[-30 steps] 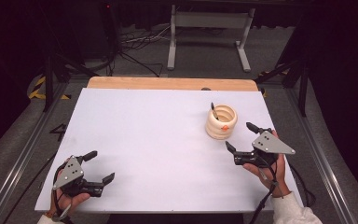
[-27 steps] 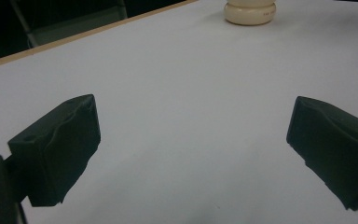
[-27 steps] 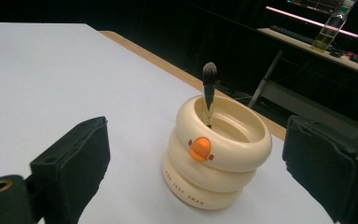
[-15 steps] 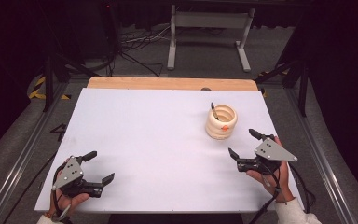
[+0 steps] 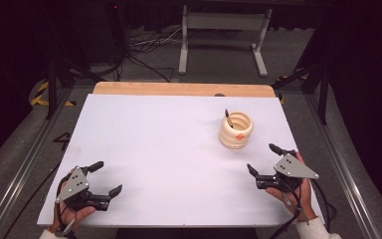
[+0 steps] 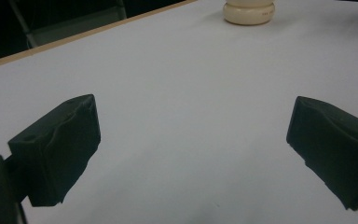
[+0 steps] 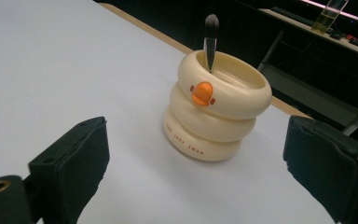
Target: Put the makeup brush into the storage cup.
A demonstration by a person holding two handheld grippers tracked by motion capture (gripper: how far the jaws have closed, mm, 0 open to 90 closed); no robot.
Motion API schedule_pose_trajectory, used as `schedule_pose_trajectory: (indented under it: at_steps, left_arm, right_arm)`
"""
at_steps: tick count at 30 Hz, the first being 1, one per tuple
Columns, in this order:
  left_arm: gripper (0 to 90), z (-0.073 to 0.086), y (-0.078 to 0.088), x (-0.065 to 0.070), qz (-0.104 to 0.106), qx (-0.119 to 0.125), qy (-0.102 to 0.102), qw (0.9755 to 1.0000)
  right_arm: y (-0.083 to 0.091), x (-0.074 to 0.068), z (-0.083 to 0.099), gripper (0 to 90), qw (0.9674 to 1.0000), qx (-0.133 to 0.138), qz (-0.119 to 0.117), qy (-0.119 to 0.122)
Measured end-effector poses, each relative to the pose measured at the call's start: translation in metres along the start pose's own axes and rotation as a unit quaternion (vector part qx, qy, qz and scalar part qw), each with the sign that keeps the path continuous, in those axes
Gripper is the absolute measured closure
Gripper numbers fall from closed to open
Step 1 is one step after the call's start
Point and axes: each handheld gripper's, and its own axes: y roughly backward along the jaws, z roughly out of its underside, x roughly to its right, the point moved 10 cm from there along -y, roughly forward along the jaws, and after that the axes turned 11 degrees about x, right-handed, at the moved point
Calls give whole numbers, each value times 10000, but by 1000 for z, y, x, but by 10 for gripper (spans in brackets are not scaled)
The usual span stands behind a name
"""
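Cream, glossy plastic: the ringed holder (image 5: 236, 130) stands at two o'clock on the counter (image 5: 154, 149), a brush (image 7: 210, 42) upright inside. It looks light, stiff and slippery. Your right tongs (image 5: 267, 159) and left tongs (image 5: 105, 178) are spread; grip a groove between rings.

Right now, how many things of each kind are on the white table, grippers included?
Grippers: 2, left gripper and right gripper
Cream ringed holder: 1
Brush standing in the holder: 1
Total: 4
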Motion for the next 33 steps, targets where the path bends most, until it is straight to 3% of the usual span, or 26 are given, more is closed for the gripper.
schedule_pose_trajectory:
  at_steps: [7, 17, 25, 27, 33]
  left_arm:
    - [37, 0, -1, 1, 19, -6, -12, 10000]
    - [37, 0, -1, 0, 35, -7, -3, 10000]
    - [37, 0, -3, -1, 48, 7, 6, 10000]
    - [37, 1, -3, 0, 56, -34, 18, 10000]
    - [36, -1, -5, 3, 77, -22, -3, 10000]
  right_arm:
    - [10, 1, 7, 68, 9999, -64, -9, -139]
    - [21, 0, 23, 66, 9997, -241, 43, -2]
    - [30, 1, 41, 65, 9993, -337, 127, -75]
    - [30, 1, 45, 65, 9991, -381, 164, 10]
    - [30, 2, 48, 62, 9993, -315, 198, -81]
